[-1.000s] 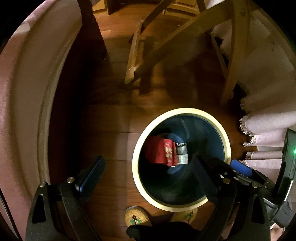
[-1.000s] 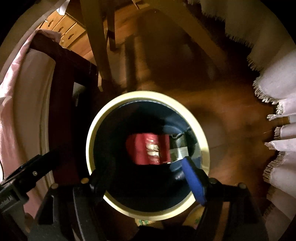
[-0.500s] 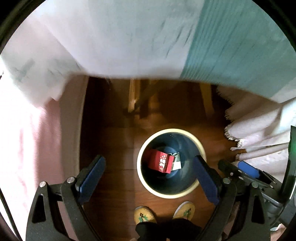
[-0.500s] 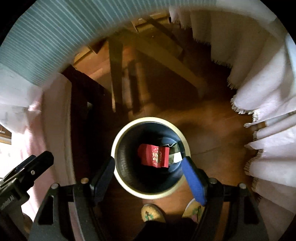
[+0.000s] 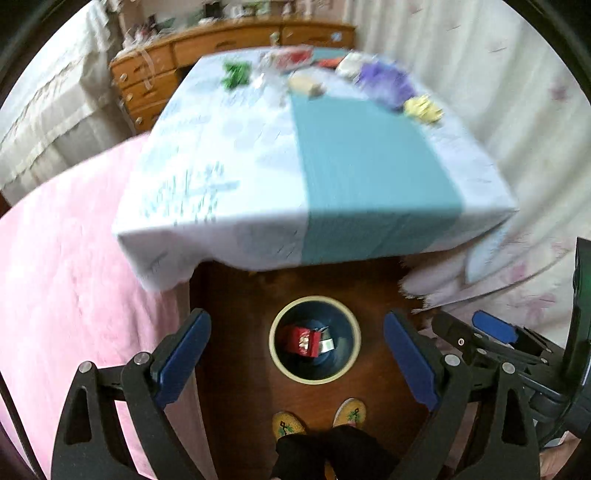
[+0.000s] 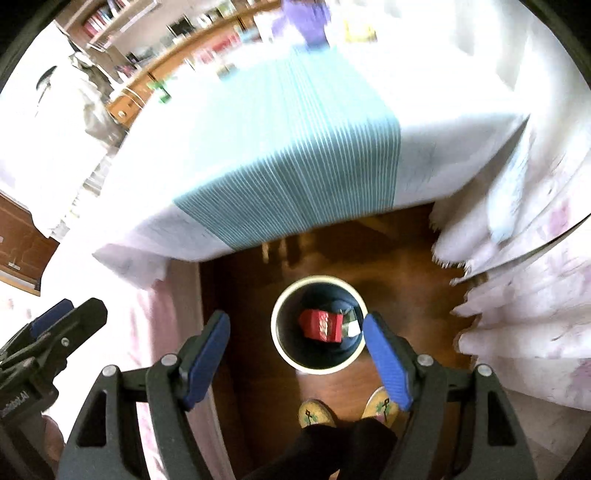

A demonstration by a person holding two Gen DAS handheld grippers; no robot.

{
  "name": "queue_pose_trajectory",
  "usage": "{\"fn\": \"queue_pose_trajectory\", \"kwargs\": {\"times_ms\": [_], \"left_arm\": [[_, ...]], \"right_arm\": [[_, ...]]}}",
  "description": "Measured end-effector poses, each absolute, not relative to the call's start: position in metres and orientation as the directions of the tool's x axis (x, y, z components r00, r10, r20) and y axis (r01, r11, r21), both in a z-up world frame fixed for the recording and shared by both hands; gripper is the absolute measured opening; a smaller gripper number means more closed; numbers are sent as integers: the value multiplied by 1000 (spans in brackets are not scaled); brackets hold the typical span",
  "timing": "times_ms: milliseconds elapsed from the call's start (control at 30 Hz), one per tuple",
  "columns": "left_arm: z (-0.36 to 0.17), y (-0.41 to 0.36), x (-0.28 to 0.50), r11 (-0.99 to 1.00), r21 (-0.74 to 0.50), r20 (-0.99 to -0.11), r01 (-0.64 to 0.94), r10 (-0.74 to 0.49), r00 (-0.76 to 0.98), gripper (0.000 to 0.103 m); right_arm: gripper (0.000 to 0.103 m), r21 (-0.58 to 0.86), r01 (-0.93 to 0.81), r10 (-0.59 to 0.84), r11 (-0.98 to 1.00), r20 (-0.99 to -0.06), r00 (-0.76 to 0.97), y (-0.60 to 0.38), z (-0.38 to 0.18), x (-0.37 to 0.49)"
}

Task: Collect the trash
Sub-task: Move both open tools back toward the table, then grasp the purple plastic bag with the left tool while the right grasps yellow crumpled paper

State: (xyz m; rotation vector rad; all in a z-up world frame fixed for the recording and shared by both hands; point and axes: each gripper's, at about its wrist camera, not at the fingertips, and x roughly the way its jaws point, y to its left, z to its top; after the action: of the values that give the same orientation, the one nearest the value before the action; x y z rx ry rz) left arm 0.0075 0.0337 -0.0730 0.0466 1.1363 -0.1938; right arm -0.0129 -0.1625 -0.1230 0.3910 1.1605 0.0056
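A dark bin with a cream rim (image 5: pixel 274 345) (image 6: pixel 275 338) stands on the wooden floor far below both grippers. A red wrapper (image 5: pixel 302 340) (image 6: pixel 322 325) and a silver scrap (image 5: pixel 327 344) lie at its bottom. My left gripper (image 5: pixel 297 356) is open with nothing between its blue pads. My right gripper (image 6: pixel 295 362) is open and empty too. Several blurred bits of trash lie at the far end of the table: a green piece (image 5: pixel 236 75), a purple one (image 5: pixel 384 79) (image 6: pixel 304 16), a yellow one (image 5: pixel 423 108) and a tan one (image 5: pixel 304 83).
The table under a white and teal cloth (image 5: pixel 369 177) (image 6: pixel 306 158) overhangs the floor just beyond the bin. A pink bedspread (image 5: pixel 62 266) fills the left. Pale curtains (image 5: pixel 524 122) hang right. A wooden dresser (image 5: pixel 207 48) stands behind. The person's slippered feet (image 5: pixel 317 419) stand near the bin.
Both grippers have risen from just above the bin to above table height. The bin looks much smaller, and the tabletop with its trash has come into view. Both stayed open.
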Motion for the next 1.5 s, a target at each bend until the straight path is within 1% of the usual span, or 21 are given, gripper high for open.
{"fn": "queue_pose_trajectory", "kwargs": {"times_ms": [200, 400, 600, 800, 1000, 1200, 1400, 1500], "left_arm": [[-6, 30, 10, 959, -78, -858, 272, -204, 472, 94], [50, 27, 13, 941, -81, -776, 328, -266, 572, 94], [93, 13, 24, 928, -46, -690, 371, -298, 660, 94], [111, -8, 57, 919, -38, -649, 392, -321, 689, 94], [98, -42, 115, 928, -33, -667, 370, -296, 684, 94], [54, -84, 206, 952, -36, -736, 304, -231, 637, 94], [-6, -128, 300, 969, -103, -839, 222, -205, 505, 94], [-39, -142, 334, 980, -92, -873, 174, -163, 459, 94]], "right_arm": [[75, 284, 170, 158, 944, -838, 523, -156, -48, -31], [75, 228, 165, 67, 960, -755, 652, -159, 13, -36], [75, 198, 186, 5, 963, -696, 718, -170, 45, -25], [75, 165, 221, -47, 961, -690, 722, -192, 55, 2], [75, 161, 228, -49, 960, -705, 708, -230, 43, 60], [75, 188, 158, 27, 969, -721, 692, -277, 7, 148], [75, 207, 94, 122, 974, -825, 552, -315, -58, 244], [75, 193, 22, 157, 981, -857, 490, -317, -93, 282]]}}
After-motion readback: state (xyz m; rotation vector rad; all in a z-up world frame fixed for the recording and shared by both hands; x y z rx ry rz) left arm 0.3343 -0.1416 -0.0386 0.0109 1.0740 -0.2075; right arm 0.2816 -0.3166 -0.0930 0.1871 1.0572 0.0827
